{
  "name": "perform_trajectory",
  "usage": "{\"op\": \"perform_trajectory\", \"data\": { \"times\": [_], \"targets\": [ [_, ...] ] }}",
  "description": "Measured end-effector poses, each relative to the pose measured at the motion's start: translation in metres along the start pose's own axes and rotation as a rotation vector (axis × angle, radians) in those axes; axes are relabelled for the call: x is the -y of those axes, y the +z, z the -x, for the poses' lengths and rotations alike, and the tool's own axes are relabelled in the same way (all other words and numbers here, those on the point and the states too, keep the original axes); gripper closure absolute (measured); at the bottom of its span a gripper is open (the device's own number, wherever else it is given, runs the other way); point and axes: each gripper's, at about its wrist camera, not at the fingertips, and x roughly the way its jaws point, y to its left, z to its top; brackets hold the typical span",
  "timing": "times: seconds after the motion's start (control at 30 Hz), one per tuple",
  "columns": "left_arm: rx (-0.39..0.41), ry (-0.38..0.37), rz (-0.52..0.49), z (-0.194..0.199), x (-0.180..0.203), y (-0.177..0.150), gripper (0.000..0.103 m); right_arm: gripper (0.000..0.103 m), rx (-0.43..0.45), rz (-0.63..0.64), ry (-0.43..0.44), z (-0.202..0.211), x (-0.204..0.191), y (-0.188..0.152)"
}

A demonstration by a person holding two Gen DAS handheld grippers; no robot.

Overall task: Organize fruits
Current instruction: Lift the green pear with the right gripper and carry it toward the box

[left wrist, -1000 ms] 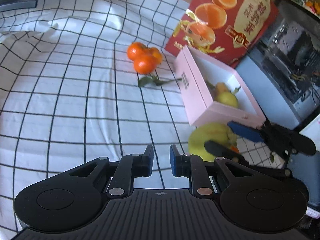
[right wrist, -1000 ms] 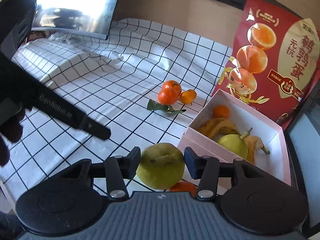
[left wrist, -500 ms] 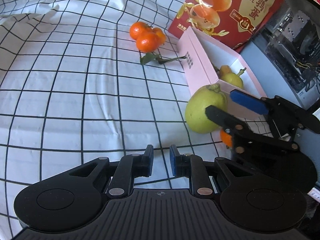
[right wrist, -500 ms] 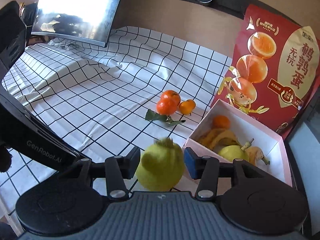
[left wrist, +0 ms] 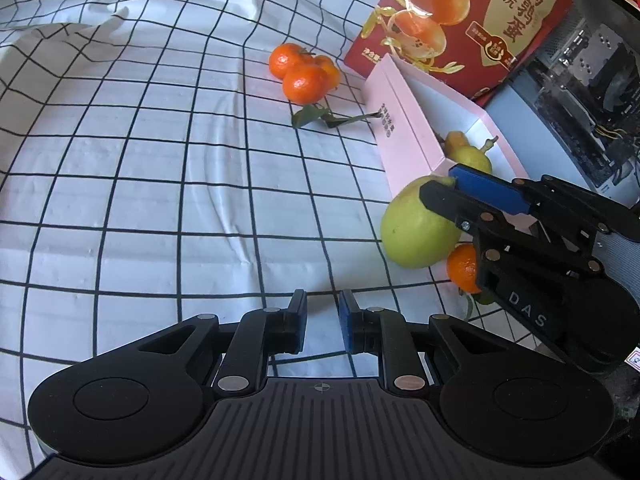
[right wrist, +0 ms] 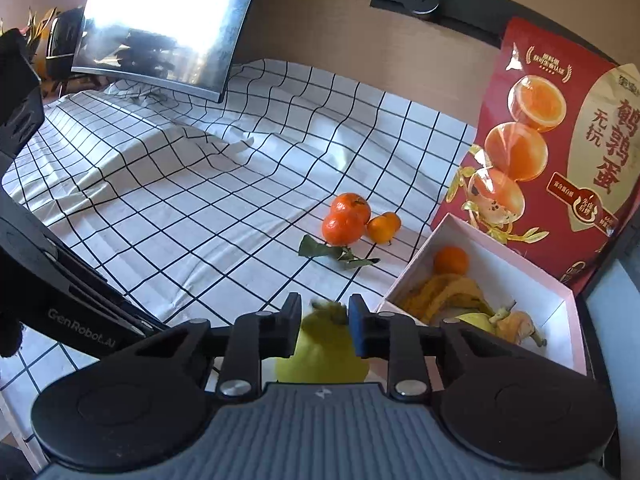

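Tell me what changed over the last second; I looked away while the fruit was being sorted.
The right tool closed on the big green pear and lifted it off the cloth, exposing a tangerine underneath. The left tool stayed empty, slightly open; the three tangerines and pink box didn't move.

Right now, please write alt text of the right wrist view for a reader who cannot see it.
The right gripper closes on a large yellow-green pear beside an open pink cardboard box holding bananas, a pear and a mandarin. Three loose orange mandarins lie farther back on the white black-checked tablecloth.
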Motion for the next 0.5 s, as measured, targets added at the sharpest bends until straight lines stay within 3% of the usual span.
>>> {"op": "perform_trajectory", "data": {
  "times": [0.43,0.5],
  "targets": [
    [-0.004,-0.004,0.0,0.0006,0.0001,-0.0024,0.083,0.086,0.003,-0.032,-0.001,0.0047,0.0074,0.0029],
    [-0.005,-0.004,-0.001,0.0002,0.0011,-0.002,0.083,0.095,0.019,-0.034,-0.004,0.0082,0.0085,0.0051]
  ]
}}
